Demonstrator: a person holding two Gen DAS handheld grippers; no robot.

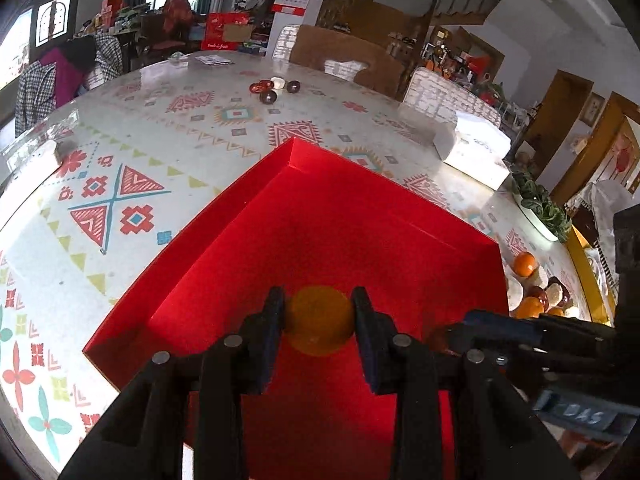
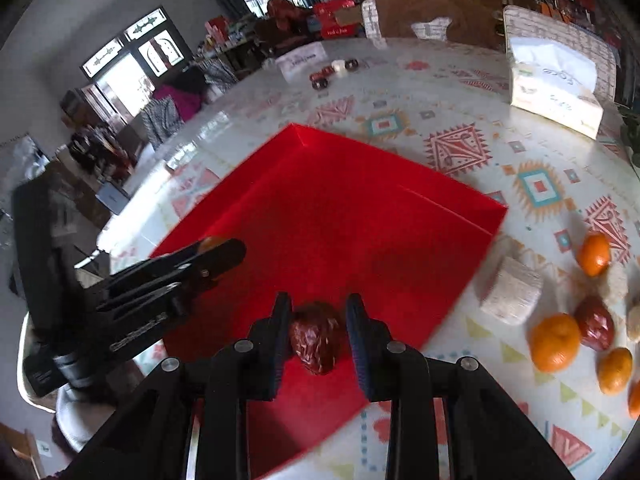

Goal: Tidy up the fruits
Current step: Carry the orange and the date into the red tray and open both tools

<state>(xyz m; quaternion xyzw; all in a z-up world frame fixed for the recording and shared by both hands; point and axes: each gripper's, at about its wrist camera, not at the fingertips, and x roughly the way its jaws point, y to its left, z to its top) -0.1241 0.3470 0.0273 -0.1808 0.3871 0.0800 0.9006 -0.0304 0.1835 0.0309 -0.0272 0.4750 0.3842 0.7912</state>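
Observation:
A shallow red box lies on the patterned table; it also shows in the right wrist view. My left gripper is shut on a small orange held over the box's near part. My right gripper is shut on a wrinkled red date over the box's near edge. The left gripper shows at the left of the right wrist view. Several oranges and dates lie on the table right of the box.
A white tissue box stands at the far right. A small group of dates and a white piece lies at the far side. White foam sleeves lie among the fruit. A plant dish sits at the table's right edge.

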